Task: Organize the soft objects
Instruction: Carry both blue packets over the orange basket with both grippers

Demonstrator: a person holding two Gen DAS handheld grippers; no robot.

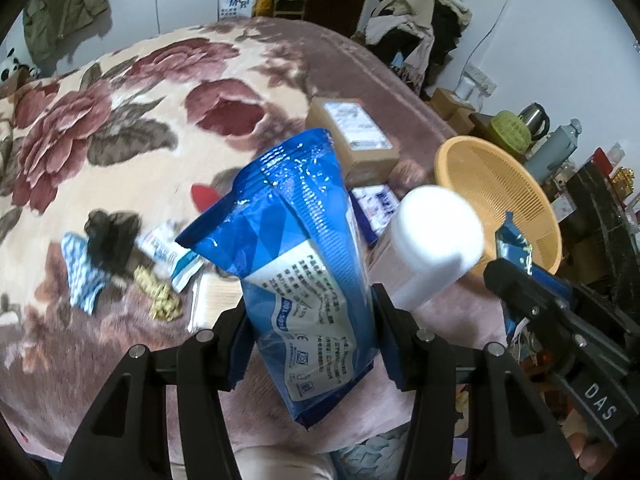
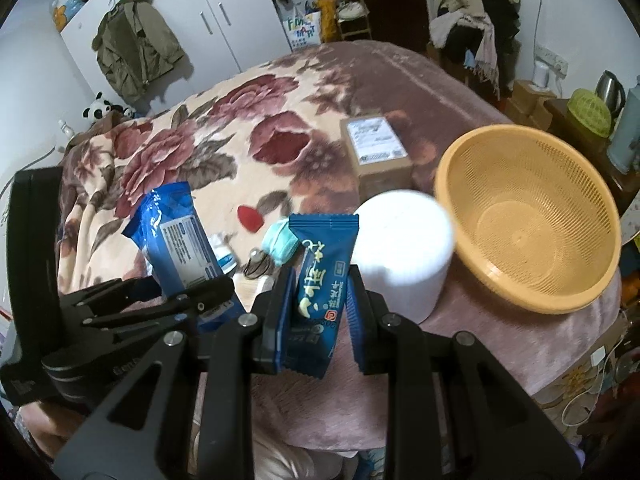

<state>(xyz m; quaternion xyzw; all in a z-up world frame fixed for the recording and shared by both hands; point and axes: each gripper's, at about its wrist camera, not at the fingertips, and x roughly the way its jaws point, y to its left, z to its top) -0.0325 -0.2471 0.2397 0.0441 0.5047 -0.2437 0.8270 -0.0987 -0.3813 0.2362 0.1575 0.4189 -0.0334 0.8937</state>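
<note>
My left gripper (image 1: 312,320) is shut on a big blue wipes pack (image 1: 296,240), held tilted above the floral blanket (image 1: 120,128). The same left gripper (image 2: 184,292) and wipes pack (image 2: 176,236) show at the left of the right wrist view. My right gripper (image 2: 320,292) is shut on a small dark blue snack packet (image 2: 320,276), held upright. In the left wrist view the right gripper (image 1: 520,276) and its packet (image 1: 514,244) sit in front of the orange mesh basket (image 1: 500,200). The basket (image 2: 528,216) looks to hold nothing.
A white roll (image 2: 404,248) stands beside the basket, with a cardboard box (image 2: 376,148) behind it. A teal face mask (image 2: 280,244), a red piece (image 2: 250,216), black cloth (image 1: 112,244), a blue patterned cloth (image 1: 82,272) and a sachet (image 1: 172,256) lie on the blanket.
</note>
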